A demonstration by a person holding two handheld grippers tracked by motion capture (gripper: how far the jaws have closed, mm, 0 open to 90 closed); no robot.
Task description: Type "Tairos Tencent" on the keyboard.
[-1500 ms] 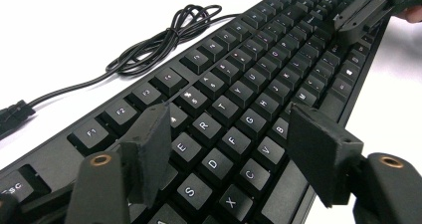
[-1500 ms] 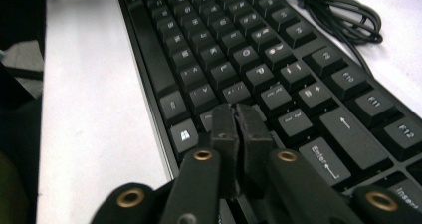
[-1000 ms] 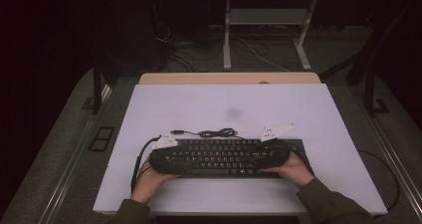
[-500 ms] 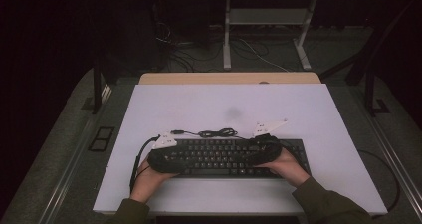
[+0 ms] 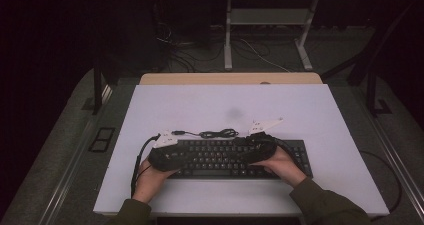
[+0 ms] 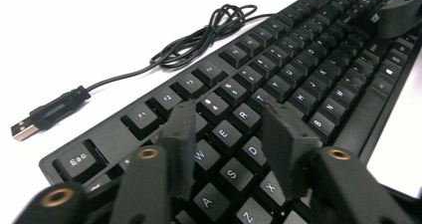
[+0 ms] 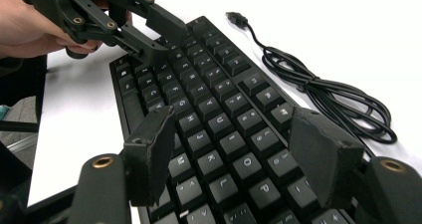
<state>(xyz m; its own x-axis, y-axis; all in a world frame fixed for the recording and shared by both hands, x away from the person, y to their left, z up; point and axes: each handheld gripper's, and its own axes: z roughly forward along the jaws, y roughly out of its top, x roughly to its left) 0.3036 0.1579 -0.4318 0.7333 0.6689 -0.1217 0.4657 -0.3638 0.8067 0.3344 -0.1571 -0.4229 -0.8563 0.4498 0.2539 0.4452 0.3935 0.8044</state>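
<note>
So there's a black keyboard [image 5: 227, 157] lying flat on the white table [image 5: 320, 110], near the person's edge, with its cable [image 5: 217, 133] bundled up just behind it and the USB plug [image 6: 25, 128] lying loose on the table off the Esc corner. Both grippers are hovering over the keys from opposite ends. The left gripper [image 6: 231, 137] sits over the left end, around the W/E/R/D keys, and its jaws have just been closing in, but they're still parted with nothing pinched between them. The right gripper [image 7: 234, 152] is over the right half of the letter block, around J/K/L/O/P, jaws spread pretty wide and just been opening a touch, nothing clamped either. Can't tell if the tips actually touch the keycaps.
</note>
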